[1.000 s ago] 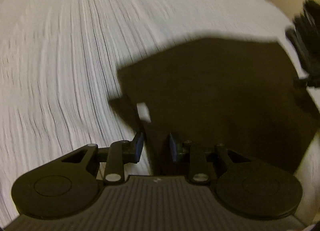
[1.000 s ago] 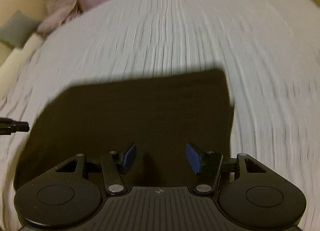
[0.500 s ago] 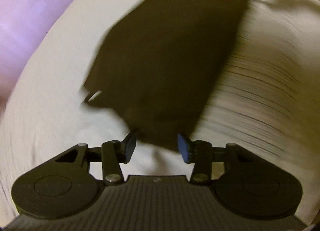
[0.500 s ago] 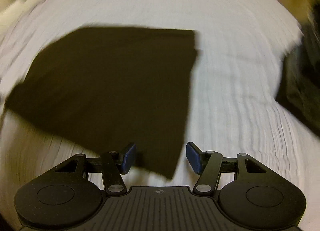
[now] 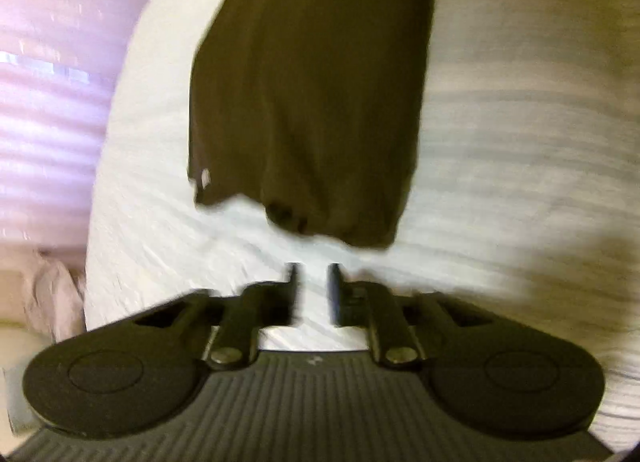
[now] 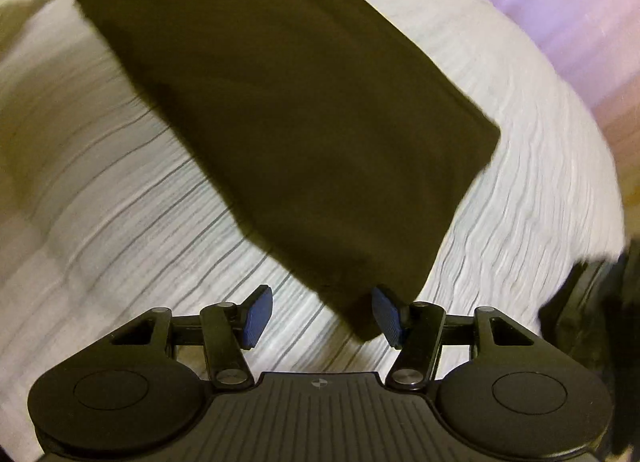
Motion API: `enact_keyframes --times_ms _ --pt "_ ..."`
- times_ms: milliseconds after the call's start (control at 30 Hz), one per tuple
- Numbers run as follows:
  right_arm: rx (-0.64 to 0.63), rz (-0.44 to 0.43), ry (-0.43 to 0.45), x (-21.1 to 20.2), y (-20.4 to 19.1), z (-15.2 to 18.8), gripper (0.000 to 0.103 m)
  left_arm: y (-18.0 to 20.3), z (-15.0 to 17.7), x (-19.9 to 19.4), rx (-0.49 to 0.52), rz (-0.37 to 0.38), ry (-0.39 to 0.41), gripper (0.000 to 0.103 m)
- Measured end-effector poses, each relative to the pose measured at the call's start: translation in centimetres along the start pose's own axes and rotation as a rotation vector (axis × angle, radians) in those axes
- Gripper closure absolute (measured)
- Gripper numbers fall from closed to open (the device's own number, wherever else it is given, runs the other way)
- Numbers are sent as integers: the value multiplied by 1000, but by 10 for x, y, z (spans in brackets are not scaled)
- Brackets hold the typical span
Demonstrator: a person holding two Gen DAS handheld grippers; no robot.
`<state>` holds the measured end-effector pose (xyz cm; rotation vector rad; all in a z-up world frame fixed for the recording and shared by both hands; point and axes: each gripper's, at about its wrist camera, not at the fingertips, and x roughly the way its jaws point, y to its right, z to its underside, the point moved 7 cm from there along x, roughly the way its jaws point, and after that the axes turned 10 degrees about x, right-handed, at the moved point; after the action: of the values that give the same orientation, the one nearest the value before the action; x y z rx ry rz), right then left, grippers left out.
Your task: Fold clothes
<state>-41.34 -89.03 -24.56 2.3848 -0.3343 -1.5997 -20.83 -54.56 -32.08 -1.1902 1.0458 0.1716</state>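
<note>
Gaping wide, the right gripper (image 6: 320, 312) has its blue pads (image 6: 258, 314) spread well apart with nothing clamped between them; the nearest corner of the dark folded garment (image 6: 296, 118) pokes into the gap just beside the right-hand pad, and whether cloth and pad touch cannot be told. Beyond that corner the garment spreads flat across the white ribbed bedspread (image 6: 132, 230), reaching toward the bed's far edge. A second dark heap (image 6: 592, 302) sits at the bedspread's right edge, well apart from the folded piece.

On the other side, the left gripper (image 5: 314, 290) shows its jaws narrowed to a slim gap, bare bedspread (image 5: 520, 134) visible between them, gripping nothing. The picture is blurred. Just ahead of its fingertips lies the near end of the same garment (image 5: 316, 82), running away toward the far edge, with a small white tag (image 5: 205, 177) at its left corner. Pink fabric (image 5: 48, 94) lies past the bed's left edge.
</note>
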Motion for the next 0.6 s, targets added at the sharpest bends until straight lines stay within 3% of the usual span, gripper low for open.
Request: enact_keyframes --times_ms 67,133,333,367,400,433,600 --pt "-65 30 3 4 -3 0 44 6 -15 -5 43 -15 59 40" --pt "-113 57 -4 8 -4 2 44 16 -28 -3 88 -8 86 40" --pt "-256 137 -25 22 -8 7 45 18 -34 37 136 -32 35 53" --pt "-280 150 -28 24 -8 8 51 16 -35 38 130 -29 27 59" --pt "-304 163 -32 26 -9 9 53 14 -35 39 125 -26 20 69" --pt "-328 176 -35 28 -9 9 53 13 -35 39 129 -27 17 72" --pt "-433 203 -13 33 -22 11 53 12 -32 35 165 -70 28 72"
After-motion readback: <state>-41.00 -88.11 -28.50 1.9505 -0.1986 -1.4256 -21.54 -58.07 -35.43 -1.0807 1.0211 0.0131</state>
